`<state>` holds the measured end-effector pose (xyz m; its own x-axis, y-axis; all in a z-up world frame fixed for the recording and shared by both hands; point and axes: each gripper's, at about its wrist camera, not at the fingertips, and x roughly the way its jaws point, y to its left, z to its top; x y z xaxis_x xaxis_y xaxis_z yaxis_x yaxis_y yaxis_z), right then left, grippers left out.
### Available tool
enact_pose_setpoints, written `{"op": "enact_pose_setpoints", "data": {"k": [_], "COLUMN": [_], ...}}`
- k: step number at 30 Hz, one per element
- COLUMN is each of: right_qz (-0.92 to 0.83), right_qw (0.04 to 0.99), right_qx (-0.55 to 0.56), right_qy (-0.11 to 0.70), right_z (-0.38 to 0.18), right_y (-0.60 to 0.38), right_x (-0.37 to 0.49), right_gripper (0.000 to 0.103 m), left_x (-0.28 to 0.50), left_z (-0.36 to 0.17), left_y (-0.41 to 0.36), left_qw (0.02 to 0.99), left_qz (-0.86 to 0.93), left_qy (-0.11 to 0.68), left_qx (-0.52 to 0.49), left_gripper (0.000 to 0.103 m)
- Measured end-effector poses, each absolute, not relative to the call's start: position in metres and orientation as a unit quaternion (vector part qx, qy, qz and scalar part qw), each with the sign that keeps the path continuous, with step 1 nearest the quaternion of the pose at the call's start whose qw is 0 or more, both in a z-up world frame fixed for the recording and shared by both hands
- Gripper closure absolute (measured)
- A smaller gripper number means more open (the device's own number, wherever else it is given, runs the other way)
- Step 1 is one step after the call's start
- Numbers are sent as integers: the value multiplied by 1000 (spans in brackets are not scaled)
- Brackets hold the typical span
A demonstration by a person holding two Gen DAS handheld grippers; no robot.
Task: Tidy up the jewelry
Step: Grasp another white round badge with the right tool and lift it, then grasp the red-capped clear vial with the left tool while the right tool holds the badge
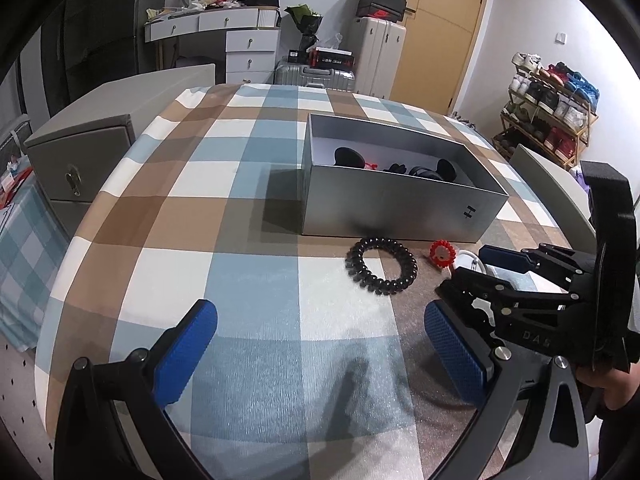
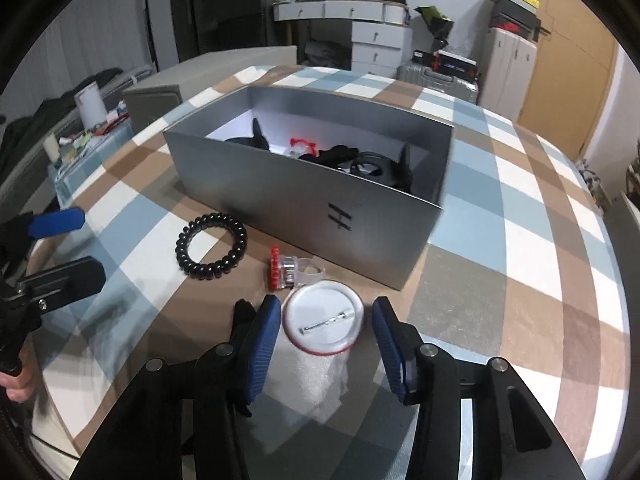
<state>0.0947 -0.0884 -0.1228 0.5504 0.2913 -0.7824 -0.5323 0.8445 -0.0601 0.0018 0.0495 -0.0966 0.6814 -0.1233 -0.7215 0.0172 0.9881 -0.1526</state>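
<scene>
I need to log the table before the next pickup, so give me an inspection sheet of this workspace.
Surface: checked tablecloth, flat.
Job's things: silver box open, dark accessories inside; black coil hair tie, red-and-clear ring and white pin badge, pin side up, lie before it.
Clutter: nothing seen on the cloth.
Grippers: right gripper open, fingers either side of the badge, not touching; left gripper open, empty.
Cables: nothing seen.
Surroundings: white dresser, suitcases, shoe rack, door.

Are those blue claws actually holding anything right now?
No. The right gripper stands open around the white pin badge, pads not touching it. The left gripper is open over bare cloth.
</scene>
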Motion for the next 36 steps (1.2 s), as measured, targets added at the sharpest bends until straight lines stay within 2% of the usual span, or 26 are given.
{"op": "enact_pose_setpoints", "data": {"k": [4,13,22,33,36], "right_qz": [238,242,245,243,238], "right_qw": [868,873,889,898,898], "right_qx": [-160,-142,-66,0,7], "right_qy": [405,400,380,367,370], "right_z": [-124,-119,-98,-86,-89], "right_y": [-86,-100,-136,-173,-177], "right_x": [90,82,72,70,73], "right_gripper": [62,62,62,62,62], "left_x": [2,8,29,60,64], "left_z": [-93,-88,-82,-80,-81], "left_y": [51,39,11,-12,-18], "left_qw": [918,919,908,878,868], "left_qz": [-33,-47,-108,-201,-224], "left_qy": [389,389,403,431,440], "left_qx": [-68,-48,-25,-52,-53], "left_gripper": [2,2,2,2,6]}}
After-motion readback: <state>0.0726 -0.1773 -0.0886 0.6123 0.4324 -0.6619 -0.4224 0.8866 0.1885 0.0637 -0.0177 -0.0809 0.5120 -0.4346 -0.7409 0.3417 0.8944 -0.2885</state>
